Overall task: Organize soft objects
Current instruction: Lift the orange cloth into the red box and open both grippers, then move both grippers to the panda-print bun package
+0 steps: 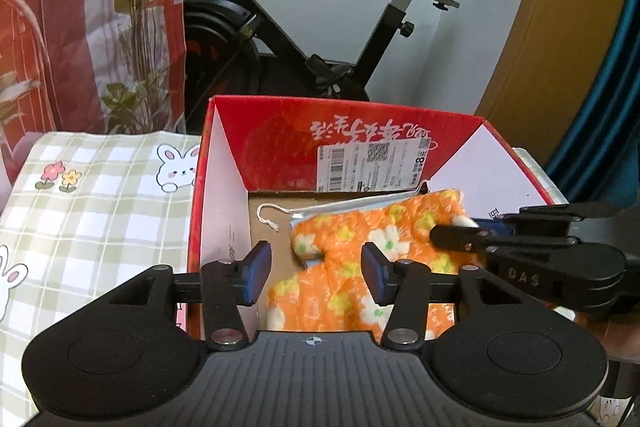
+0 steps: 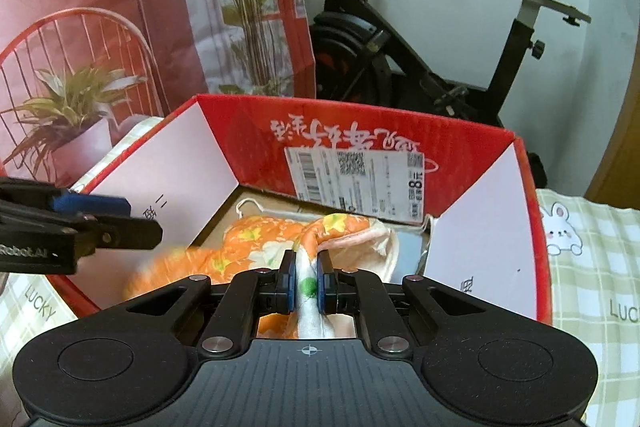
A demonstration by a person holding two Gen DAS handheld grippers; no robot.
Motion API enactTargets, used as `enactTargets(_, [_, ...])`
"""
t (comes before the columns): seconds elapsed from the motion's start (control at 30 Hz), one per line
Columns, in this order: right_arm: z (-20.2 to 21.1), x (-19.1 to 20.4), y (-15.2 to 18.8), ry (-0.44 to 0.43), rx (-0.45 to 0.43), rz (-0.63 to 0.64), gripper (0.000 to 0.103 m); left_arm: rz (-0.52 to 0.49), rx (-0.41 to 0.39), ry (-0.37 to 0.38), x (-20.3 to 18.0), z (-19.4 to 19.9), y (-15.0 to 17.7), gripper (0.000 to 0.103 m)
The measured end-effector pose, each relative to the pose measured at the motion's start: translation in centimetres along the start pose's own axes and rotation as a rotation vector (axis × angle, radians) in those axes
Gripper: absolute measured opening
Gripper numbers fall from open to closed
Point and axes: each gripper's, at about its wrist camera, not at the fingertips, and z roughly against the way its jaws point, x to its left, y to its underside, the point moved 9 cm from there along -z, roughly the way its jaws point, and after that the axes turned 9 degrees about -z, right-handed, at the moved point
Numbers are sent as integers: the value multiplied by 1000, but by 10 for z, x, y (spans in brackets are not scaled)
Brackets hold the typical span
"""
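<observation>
An orange cloth with white and yellow flowers [image 1: 352, 259] lies inside an open red cardboard box [image 1: 280, 131]. A pale blue face mask [image 1: 348, 207] with a white ear loop lies under the cloth at the back of the box. My left gripper [image 1: 316, 273] is open above the cloth, holding nothing. My right gripper [image 2: 307, 285] is shut on a fold of the orange cloth [image 2: 260, 247] over the box [image 2: 524, 227]. The right gripper also shows in the left wrist view [image 1: 456, 233], at the cloth's right end. The left gripper shows at the left of the right wrist view [image 2: 120, 223].
The box stands on a table with a green checked rabbit-print cloth [image 1: 92, 211]. Behind it are a black exercise bike [image 1: 304, 39], a red printed backdrop with plants [image 1: 88, 27], a white wall and a wooden door [image 1: 560, 27].
</observation>
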Motion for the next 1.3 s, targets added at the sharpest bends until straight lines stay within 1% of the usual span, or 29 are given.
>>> enactTargets(0.07, [0,1,1,6,4,-1,9,-1,-2,-1,0,0,-1,52])
enactTargets(0.2, [-5,9,7,-24,47,-34,9,13,4,-11,2,-2,-1,52])
enactTargets(0.37, [-11,12,12,-4,85,-30,10,26,9,-17,6,0,0,52])
enactTargets(0.4, [-10,10,12,9,85,-30,13,27,8,-19,6,0,0,52])
enactTargets(0.43, [-9,8,12,27,85,-31,19,29,8,-21,7,1,-1,52])
enactTargets(0.47, [-8,4,11,54,84,-30,22,32,8,-22,8,2,-1,52])
enactTargets(0.57, [-3,-3,11,94,74,-35,39,39,7,-26,9,4,-1,55])
enactTargets(0.63, [4,-5,10,114,54,-34,67,36,4,-26,7,8,0,59])
enactTargets(0.7, [14,-6,7,127,24,-25,75,30,3,-25,5,12,1,63])
enactTargets(0.77, [23,-6,4,137,3,-21,82,23,4,-21,3,17,4,63])
enactTargets(0.83, [34,-4,2,136,-26,-23,95,18,4,-12,2,25,8,63])
enactTargets(0.9, [46,0,1,128,-55,-26,101,15,4,-3,1,33,12,63])
enactTargets(0.93, [52,3,2,121,-67,-24,103,14,6,-1,1,36,15,63])
enactTargets(1.07, [74,16,8,102,-104,-4,103,12,13,21,2,52,28,63])
enactTargets(1.13, [84,22,12,90,-119,2,103,-7,-8,24,2,62,32,63])
enactTargets(1.2, [91,27,16,72,-130,1,103,-12,-5,15,4,70,35,63])
enactTargets(1.3, [101,34,24,44,-147,-2,103,-4,-10,36,3,79,39,63])
